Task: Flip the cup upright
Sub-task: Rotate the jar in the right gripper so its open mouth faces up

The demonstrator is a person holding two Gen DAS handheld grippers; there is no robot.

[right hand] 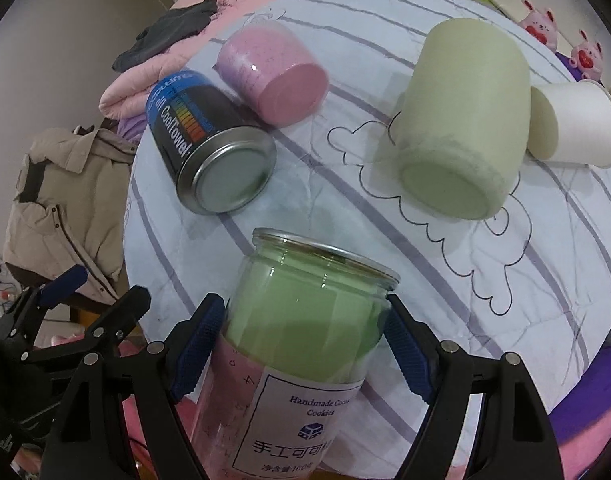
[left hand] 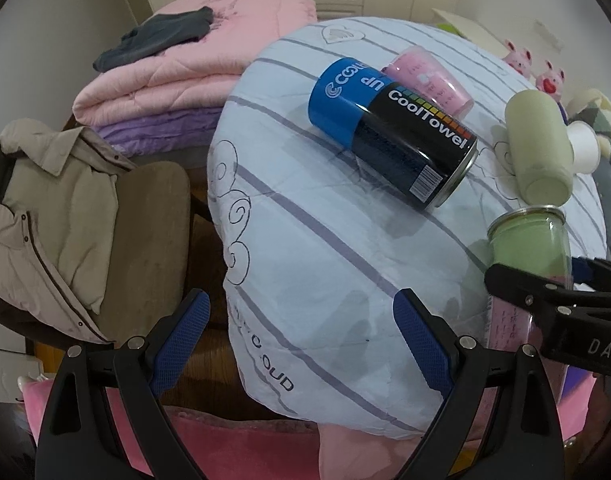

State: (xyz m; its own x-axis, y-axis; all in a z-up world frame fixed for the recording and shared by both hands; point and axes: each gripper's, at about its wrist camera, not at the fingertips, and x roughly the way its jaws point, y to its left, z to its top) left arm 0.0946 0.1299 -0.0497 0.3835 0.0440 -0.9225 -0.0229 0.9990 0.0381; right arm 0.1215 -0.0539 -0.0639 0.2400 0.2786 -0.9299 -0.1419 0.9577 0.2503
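**Desk:** Cookie jar first, please: where is it, and who has it?

**Field:** We have it in the right tool, both blue pads pressed to its sides about mid-body, just above the paper label. It is a clear plastic can with a green lining, its open rim pointing away from us and up over the near edge of the striped quilt. We read it as partway tipped, not yet standing.

**Desk:** And the left tool?

**Field:** Spread wide and holding nothing, hovering over the quilt's near-left corner.

**Desk:** How will the jar handle?

**Field:** Our judgement: light, thin-walled and smooth, so it could slide in the pads or dent if we squeeze hard. A hold across the labelled middle looks best; the paper should give more bite than bare plastic.

**Desk:** What else is around it?

**Field:** All lying on their sides: a CoolTowel can, a pink cup touching it, a pale green cup, and a white paper cup just beside that one. The quilt is soft and domed, so we expect a wobbly landing and should set the base down flat before we let go.
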